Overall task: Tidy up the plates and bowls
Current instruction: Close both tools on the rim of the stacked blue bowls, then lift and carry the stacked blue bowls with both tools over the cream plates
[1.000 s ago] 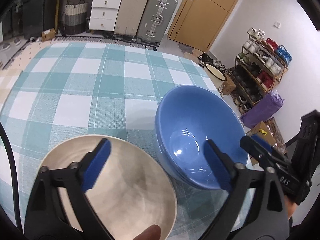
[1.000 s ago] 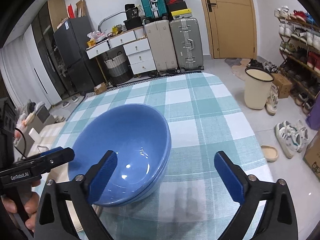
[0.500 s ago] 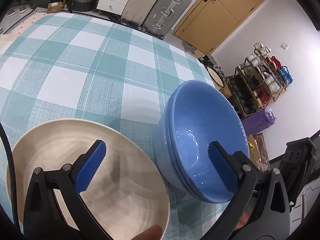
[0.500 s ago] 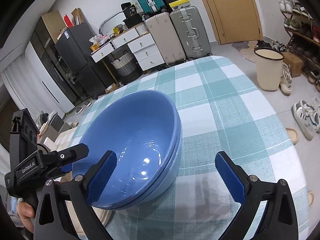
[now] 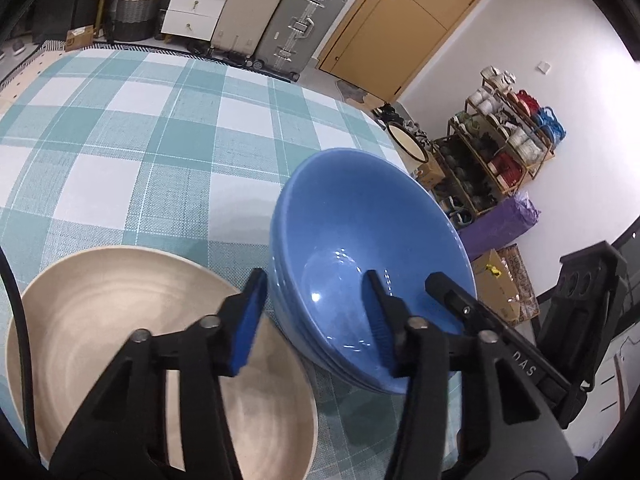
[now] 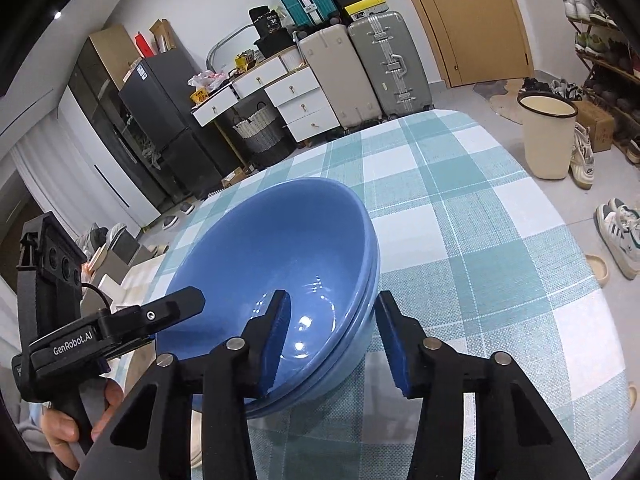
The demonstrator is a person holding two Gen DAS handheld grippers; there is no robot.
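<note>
A stack of nested blue bowls (image 5: 360, 240) (image 6: 272, 248) stands on the checked tablecloth, with a beige plate (image 5: 100, 320) close to its left. My left gripper (image 5: 316, 320) straddles the stack's left wall, one pad outside and one inside. Its jaws are closing, and a thin gap still shows at the outer pad. My right gripper (image 6: 332, 336) straddles the opposite wall the same way, jaws closing, with a sliver of cloth showing beside its outer pad. One finger (image 5: 452, 292) of the right gripper reaches over the far rim in the left wrist view.
The tablecloth (image 5: 140, 140) stretches away behind the bowls, and the table's edge lies close on the right. Beyond it are a cream bin (image 6: 546, 136), suitcases (image 6: 384, 64) and a shoe rack (image 5: 500, 140). A hand (image 6: 80, 424) holds the left gripper's handle.
Both pairs of jaws have narrowed from wide open to a small gap around the bowls' walls. The left gripper has sunk and shifted from over the plate onto the bowls' rim.
</note>
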